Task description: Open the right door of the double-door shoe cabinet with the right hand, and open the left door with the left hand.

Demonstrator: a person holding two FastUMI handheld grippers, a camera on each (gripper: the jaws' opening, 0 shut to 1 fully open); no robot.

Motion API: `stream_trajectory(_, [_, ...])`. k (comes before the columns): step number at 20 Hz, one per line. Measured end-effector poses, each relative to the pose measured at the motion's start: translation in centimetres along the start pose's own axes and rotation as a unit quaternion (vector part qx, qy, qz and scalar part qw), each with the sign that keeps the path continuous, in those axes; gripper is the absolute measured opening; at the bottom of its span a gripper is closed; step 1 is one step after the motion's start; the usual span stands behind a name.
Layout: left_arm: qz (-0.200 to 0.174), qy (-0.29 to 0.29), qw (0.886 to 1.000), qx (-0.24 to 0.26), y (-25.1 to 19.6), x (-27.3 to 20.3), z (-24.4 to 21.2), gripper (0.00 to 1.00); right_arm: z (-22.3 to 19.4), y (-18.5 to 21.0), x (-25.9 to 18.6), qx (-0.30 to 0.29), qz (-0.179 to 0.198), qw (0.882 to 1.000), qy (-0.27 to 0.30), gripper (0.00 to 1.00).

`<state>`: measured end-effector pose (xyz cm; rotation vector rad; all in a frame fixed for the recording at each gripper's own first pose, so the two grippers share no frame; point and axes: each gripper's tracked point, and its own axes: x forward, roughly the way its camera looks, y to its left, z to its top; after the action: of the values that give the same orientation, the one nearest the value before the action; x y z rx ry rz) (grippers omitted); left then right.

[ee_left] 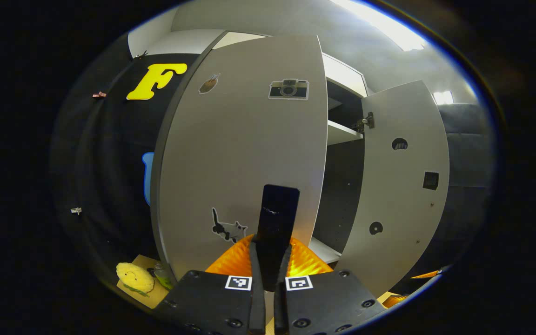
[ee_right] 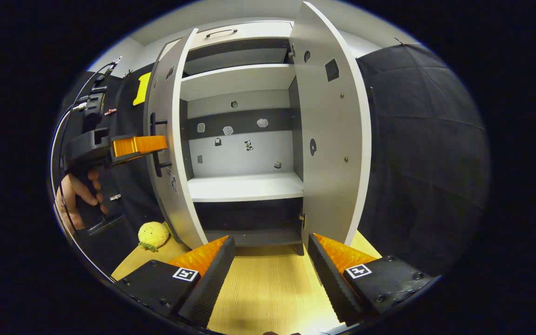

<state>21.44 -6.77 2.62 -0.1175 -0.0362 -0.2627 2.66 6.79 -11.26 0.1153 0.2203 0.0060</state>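
The grey shoe cabinet (ee_right: 244, 186) stands with both doors swung out and its shelves showing. In the left gripper view, the left door (ee_left: 240, 153), which bears stickers, is close in front. My left gripper (ee_left: 270, 253) is shut on that door's black vertical handle (ee_left: 277, 209). The right door (ee_left: 403, 186) hangs open beyond it. In the right gripper view, the left gripper (ee_right: 158, 143) sits at the handle of the left door (ee_right: 170, 153), held by a hand (ee_right: 75, 195). My right gripper (ee_right: 270, 274) is open and holds nothing, low before the cabinet and apart from the right door (ee_right: 333, 139).
A yellow plush toy (ee_right: 153, 234) lies on the wooden floor (ee_right: 268, 288) by the left door's foot, also seen as a plush toy (ee_left: 134, 278) low on the left. Black cloth walls stand on both sides of the cabinet.
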Motion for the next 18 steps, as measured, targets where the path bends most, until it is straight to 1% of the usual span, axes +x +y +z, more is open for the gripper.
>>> stream_trajectory(4, [-0.001, -0.004, 1.0, -0.004, 0.5, -0.7, 0.2, 0.12, -0.2, 1.2, -1.2, 0.002, -0.004, 1.0, -0.001, 0.99])
stream_trajectory(7, [0.005, -0.009, 1.0, -0.003, 0.9, -1.0, 0.3, 0.12, -0.4, 2.2, -1.7, -0.003, -0.002, 1.0, -0.002, 0.99])
stream_trajectory(15, [0.047, -0.012, 0.999, 0.019, 3.2, -1.8, 0.4, 0.12, -1.8, 4.2, -2.3, -0.005, 0.012, 1.0, 0.009, 0.99])
stream_trajectory(18, [0.049, -0.013, 0.999, 0.014, 3.2, -1.8, 0.6, 0.12, -2.1, 5.0, -2.2, -0.004, 0.019, 1.0, 0.01, 0.99])
